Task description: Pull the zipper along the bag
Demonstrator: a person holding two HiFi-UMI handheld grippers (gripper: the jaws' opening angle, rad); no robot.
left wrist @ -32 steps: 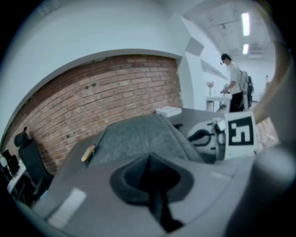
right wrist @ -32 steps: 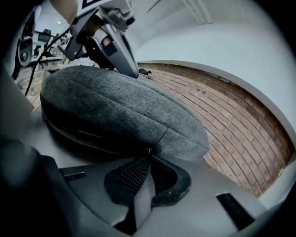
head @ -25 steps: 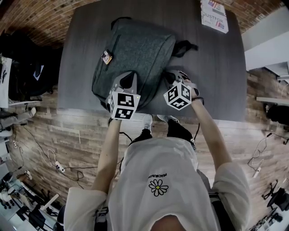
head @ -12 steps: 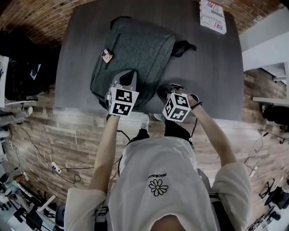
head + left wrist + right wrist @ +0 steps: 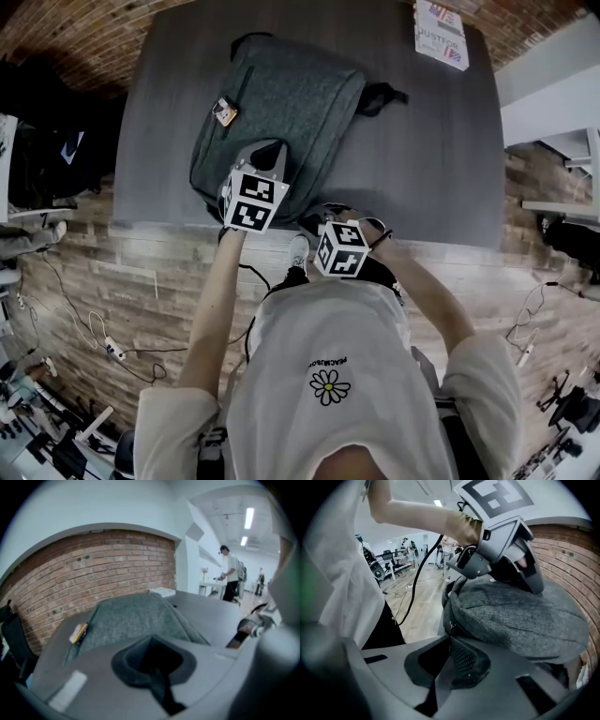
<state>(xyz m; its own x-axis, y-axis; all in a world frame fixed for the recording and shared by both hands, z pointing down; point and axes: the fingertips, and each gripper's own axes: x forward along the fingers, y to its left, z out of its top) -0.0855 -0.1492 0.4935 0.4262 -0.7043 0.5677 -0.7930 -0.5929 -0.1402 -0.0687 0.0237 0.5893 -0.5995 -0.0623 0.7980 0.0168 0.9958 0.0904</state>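
Observation:
A grey fabric backpack (image 5: pixel 281 103) lies flat on the dark table (image 5: pixel 422 169). My left gripper (image 5: pixel 267 157) is shut, its tips resting on the bag's near end; in the left gripper view its tips (image 5: pixel 151 639) point along the bag (image 5: pixel 136 616). My right gripper (image 5: pixel 314 223) is at the bag's near right corner, by the table's front edge. In the right gripper view its jaws (image 5: pixel 451 637) are shut on the small metal zipper pull (image 5: pixel 450 625) on the bag's side (image 5: pixel 520 616). The left gripper (image 5: pixel 536 587) shows above, pressing on the bag's top.
A white printed booklet (image 5: pixel 441 33) lies at the table's far right corner. A small orange-and-white tag (image 5: pixel 222 112) sits on the bag's left side, and a black strap (image 5: pixel 380 97) sticks out to the right. Cables lie on the wooden floor (image 5: pixel 112 347).
My right gripper has moved leftward and nearer to me along the bag's near edge, reaching the table's front edge. The left gripper has hardly moved.

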